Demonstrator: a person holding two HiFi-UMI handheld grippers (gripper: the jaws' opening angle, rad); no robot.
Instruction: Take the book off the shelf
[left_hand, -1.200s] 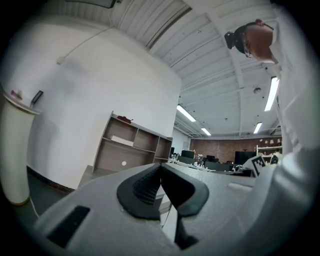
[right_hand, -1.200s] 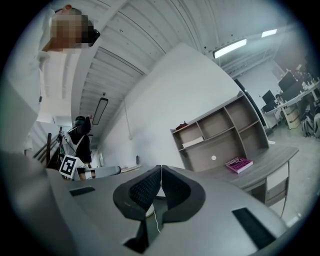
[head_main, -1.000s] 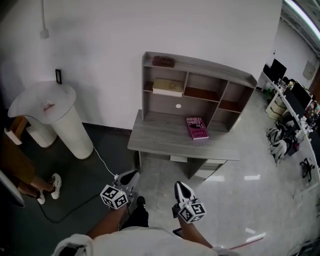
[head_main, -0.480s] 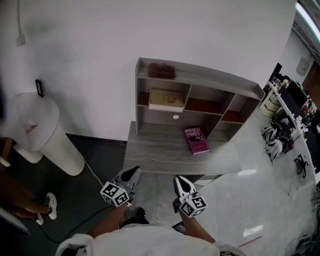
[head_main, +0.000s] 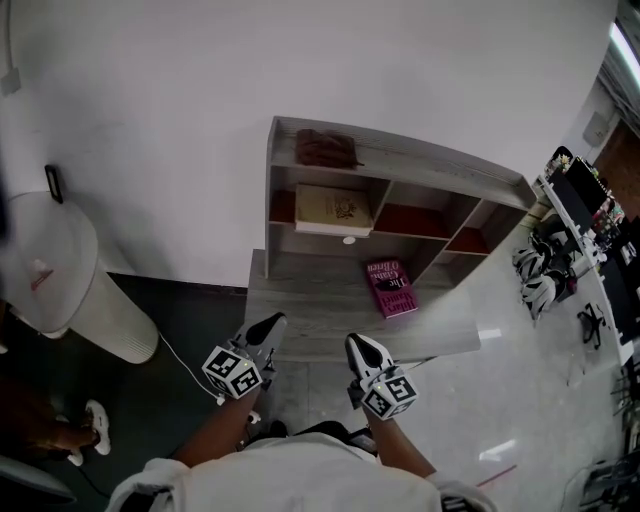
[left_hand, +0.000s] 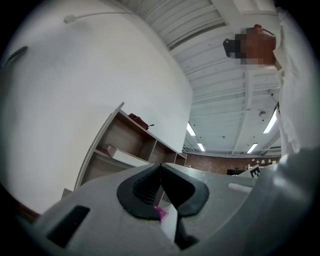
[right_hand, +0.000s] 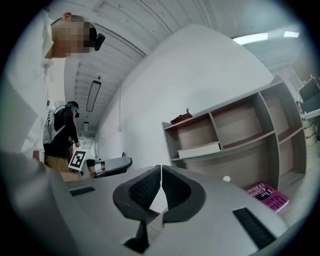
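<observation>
Shelf (head_main: 430, 168) with cream book (head_main: 333, 208); desk (head_main: 300, 322), pink book (head_main: 391, 288)

This looks like an office-cum-lab. A grey desk (head_main: 300, 310) with a shelf hutch (head_main: 430, 160) stands at twelve o'clock. At three o'clock a long bench (head_main: 603, 295) carries monitors (head_main: 577, 186), under ceiling strip lights (left_hand: 193, 131).

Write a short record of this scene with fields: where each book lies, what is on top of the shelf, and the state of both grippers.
shelf: grey, stands at the back of the grey desk, against a white wall
cream book: lies flat in the shelf's left compartment
pink book: lies flat on the desk top, not in the shelf
top of shelf: a dark reddish thing, kind unclear
left gripper: jaws shut, nothing between them
right gripper: jaws shut, nothing between them
</observation>
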